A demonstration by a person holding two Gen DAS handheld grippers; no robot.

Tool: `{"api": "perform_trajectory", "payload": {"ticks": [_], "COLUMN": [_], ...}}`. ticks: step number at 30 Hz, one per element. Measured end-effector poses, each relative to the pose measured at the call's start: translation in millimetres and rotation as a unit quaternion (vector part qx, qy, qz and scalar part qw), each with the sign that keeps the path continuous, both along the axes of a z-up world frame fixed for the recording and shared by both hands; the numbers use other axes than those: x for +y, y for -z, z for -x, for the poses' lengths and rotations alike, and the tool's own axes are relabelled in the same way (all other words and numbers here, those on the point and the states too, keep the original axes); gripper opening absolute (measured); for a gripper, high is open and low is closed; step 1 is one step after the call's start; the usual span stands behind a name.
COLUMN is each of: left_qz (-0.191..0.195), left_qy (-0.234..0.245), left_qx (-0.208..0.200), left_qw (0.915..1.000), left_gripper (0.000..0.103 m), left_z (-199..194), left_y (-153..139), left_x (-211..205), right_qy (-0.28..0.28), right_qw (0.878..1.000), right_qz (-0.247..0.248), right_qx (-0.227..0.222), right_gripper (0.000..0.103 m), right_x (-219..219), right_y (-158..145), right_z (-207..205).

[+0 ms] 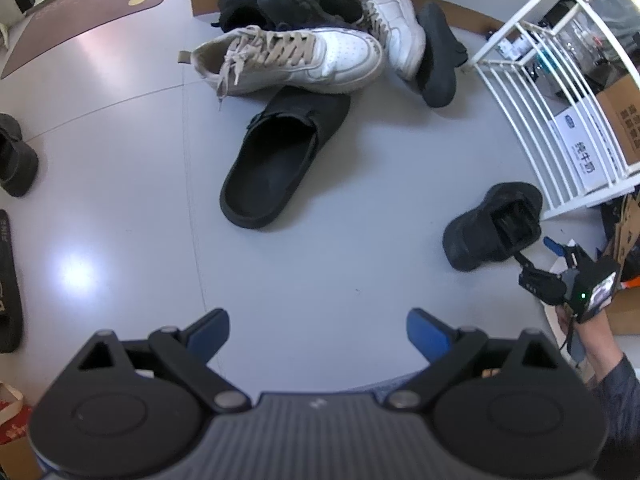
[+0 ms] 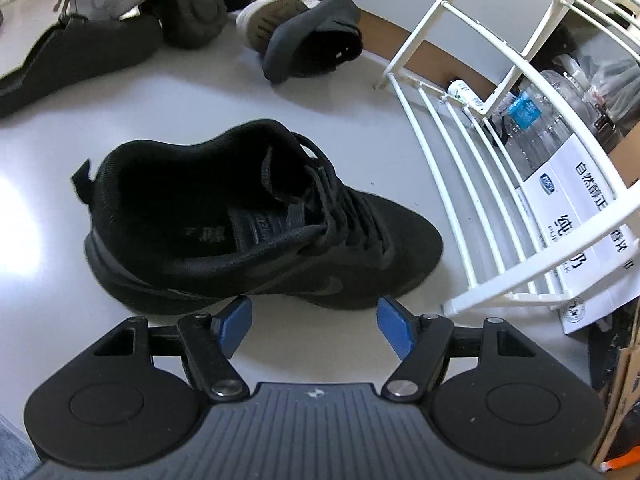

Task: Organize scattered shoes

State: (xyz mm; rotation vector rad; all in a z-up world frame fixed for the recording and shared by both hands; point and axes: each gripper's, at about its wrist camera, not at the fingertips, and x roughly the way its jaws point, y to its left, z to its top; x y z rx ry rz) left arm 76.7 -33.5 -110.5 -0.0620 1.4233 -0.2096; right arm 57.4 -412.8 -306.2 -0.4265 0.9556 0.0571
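Grey floor (image 1: 120,208), left to right: my left gripper (image 1: 318,330), jaws wide, empty, hovering short of black clog (image 1: 280,160) and white sneakers (image 1: 292,60) heaped by wall. Black sneaker (image 2: 248,216) upright just beside white rack (image 2: 472,184). My right gripper (image 2: 314,322), jaws wide, just short of its side. Advice: close on collar rim, keep laces clear.
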Motion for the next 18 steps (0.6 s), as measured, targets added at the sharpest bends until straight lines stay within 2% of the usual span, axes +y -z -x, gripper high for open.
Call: {"api": "perform_trajectory", "payload": {"ticks": [10, 18], "left_qz": [-0.001, -0.001], "left_qy": [-0.001, 0.000], "left_qx": [0.004, 0.005], "left_qw": [1.0000, 1.0000], "left_gripper": [0.097, 0.097], "left_z": [-1.9, -2.7], "left_y": [2.4, 2.1], "left_x": [0.6, -0.4], "right_qy": [-0.051, -0.082], "right_qw": [0.999, 0.996], "right_qz": [0.003, 0.019], "right_qx": [-0.018, -0.013], "right_gripper": [0.077, 0.079], "right_x": [0.4, 3.2], "right_y": [3.8, 13.3], "right_z": [-18.4, -23.4]}}
